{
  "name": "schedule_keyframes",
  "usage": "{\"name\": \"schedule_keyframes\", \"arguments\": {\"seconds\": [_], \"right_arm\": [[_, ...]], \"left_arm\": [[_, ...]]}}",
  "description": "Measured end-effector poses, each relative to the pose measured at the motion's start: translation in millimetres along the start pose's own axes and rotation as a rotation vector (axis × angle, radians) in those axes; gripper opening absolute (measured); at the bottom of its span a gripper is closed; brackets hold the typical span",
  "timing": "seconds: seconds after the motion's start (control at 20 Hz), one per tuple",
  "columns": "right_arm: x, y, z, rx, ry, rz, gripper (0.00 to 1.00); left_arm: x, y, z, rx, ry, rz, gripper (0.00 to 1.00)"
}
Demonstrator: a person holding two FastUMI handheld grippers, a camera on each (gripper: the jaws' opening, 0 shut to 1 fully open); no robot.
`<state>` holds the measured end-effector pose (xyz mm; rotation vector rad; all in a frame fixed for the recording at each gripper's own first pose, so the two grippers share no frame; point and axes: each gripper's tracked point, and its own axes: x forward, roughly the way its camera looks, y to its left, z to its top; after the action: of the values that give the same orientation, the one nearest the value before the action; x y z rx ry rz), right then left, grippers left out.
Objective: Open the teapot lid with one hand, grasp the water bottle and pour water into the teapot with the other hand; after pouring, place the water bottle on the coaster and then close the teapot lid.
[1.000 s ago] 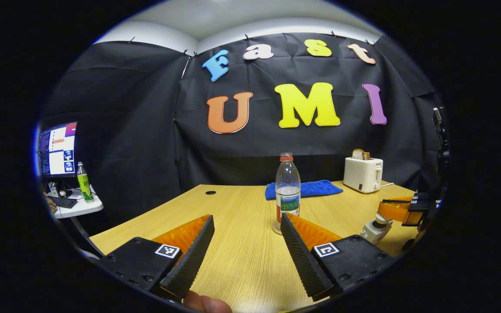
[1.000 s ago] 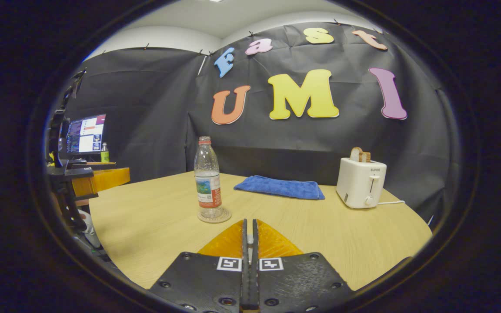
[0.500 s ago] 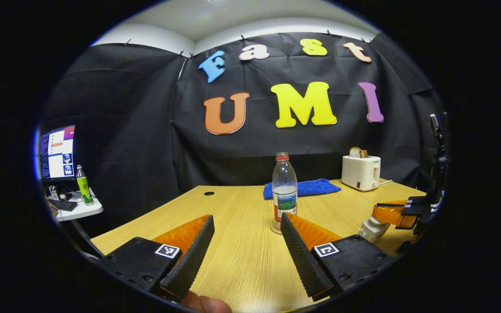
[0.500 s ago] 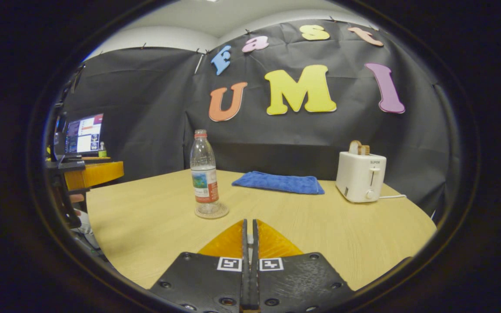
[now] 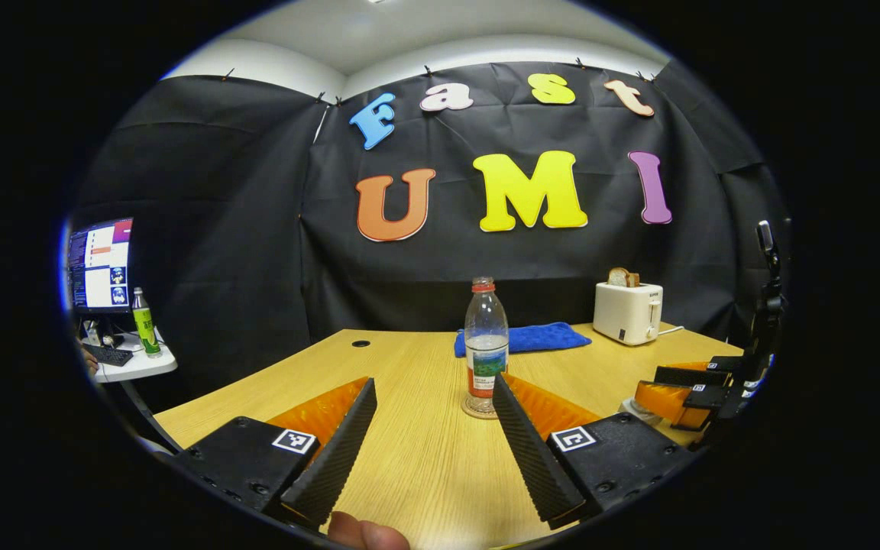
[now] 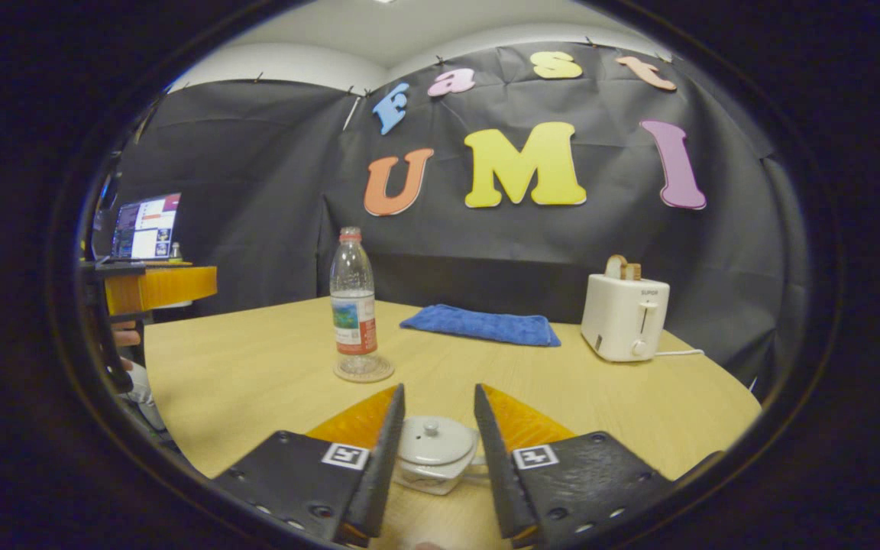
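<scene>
Since a second ago the right gripper (image 6: 436,451) has spread its jaws, uncovering the teapot (image 6: 434,454) with its lid (image 6: 435,438) on. Left gripper view: left gripper (image 5: 432,439) gapes wide, empty, bottle (image 5: 485,347) on its coaster (image 5: 480,410) ahead. Right gripper view: jaws flank the teapot, holding nothing. If they drift off, the lid could sit crooked. Wooden table (image 6: 257,374), towel (image 6: 480,325), toaster (image 6: 625,315), black-draped booth.
</scene>
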<state>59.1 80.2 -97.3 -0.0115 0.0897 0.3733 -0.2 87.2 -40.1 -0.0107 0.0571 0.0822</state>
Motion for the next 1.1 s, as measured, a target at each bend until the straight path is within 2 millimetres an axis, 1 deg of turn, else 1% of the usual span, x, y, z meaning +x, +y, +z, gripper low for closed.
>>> {"name": "schedule_keyframes", "arguments": {"seconds": [0.1, 0.15, 0.3, 0.45, 0.6, 0.7, 0.85, 1.0, 1.1], "right_arm": [[-9, -10, 16, 0.002, -0.034, -0.042, 0.83], [-11, -19, 21, 0.000, -0.043, -0.077, 0.97], [-31, -38, 42, 0.025, -0.080, -0.153, 0.98], [-60, -55, 68, 0.027, -0.126, -0.218, 0.97], [-88, -70, 91, 0.011, -0.158, -0.284, 0.97], [-100, -71, 99, 0.001, -0.166, -0.306, 0.97], [-111, -65, 103, -0.016, -0.163, -0.317, 0.97], [-113, -60, 103, -0.016, -0.159, -0.331, 0.96], [-111, -59, 103, -0.019, -0.148, -0.334, 0.96]], "left_arm": [[1, -13, 12, -0.006, -0.028, -0.010, 0.96], [1, -18, 18, -0.007, -0.043, -0.009, 0.96], [0, -38, 31, -0.030, -0.069, -0.024, 0.96], [-2, -66, 44, -0.035, -0.094, -0.073, 0.96], [-4, -87, 59, -0.018, -0.136, -0.104, 0.96], [-6, -93, 67, -0.004, -0.163, -0.113, 0.96], [-10, -96, 63, 0.011, -0.148, -0.117, 0.95], [-12, -92, 68, 0.009, -0.158, -0.099, 0.95], [-13, -93, 67, 0.001, -0.157, -0.096, 0.95]]}}
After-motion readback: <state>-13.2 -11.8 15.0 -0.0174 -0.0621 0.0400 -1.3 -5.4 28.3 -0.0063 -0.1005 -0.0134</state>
